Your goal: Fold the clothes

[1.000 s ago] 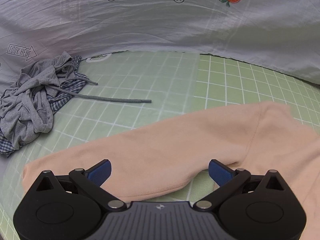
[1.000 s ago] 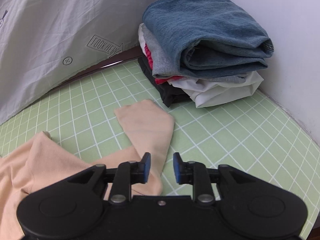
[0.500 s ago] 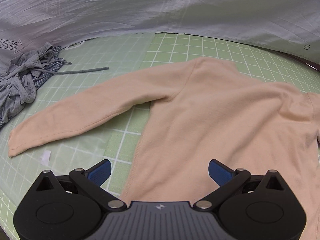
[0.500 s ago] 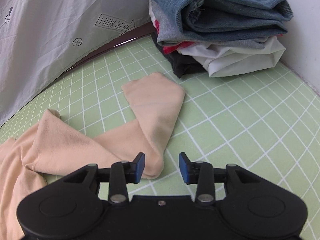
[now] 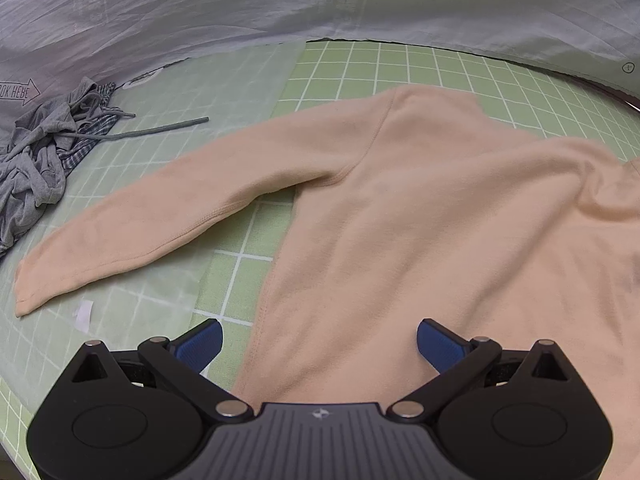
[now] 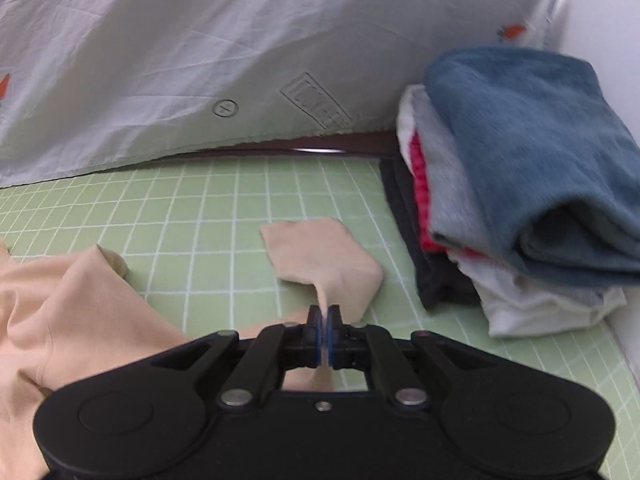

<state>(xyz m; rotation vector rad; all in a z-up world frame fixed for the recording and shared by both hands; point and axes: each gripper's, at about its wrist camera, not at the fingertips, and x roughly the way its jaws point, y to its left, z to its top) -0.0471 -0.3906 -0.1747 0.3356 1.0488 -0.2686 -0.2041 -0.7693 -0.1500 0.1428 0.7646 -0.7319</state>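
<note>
A peach sweater point(image 5: 420, 220) lies spread flat on the green gridded mat point(image 5: 400, 68) that covers the counter. In the left wrist view its body fills the middle and right, and one long sleeve point(image 5: 160, 216) stretches out to the left, its cuff near a small white scrap point(image 5: 83, 314) on the mat. The left tongs point(image 5: 318, 340) stand wide open above the sweater's lower side edge, with nothing between the blue pads; one pad point(image 5: 200, 342) is over the mat and the other over the cloth.

In the right wrist view the right tongs point(image 6: 324, 322) are pinched together on the other sleeve point(image 6: 324, 264), and a thin ridge of peach cloth rises from the sleeve into the pads. The end of that sleeve lies flat on the mat just beside a stack of folded clothes point(image 6: 520, 200), which has a blue denim piece on top.

A crumpled grey garment point(image 5: 40, 152) with a loose drawstring sits at the far left of the mat. A white printed sheet point(image 6: 200, 60) hangs behind everything.
</note>
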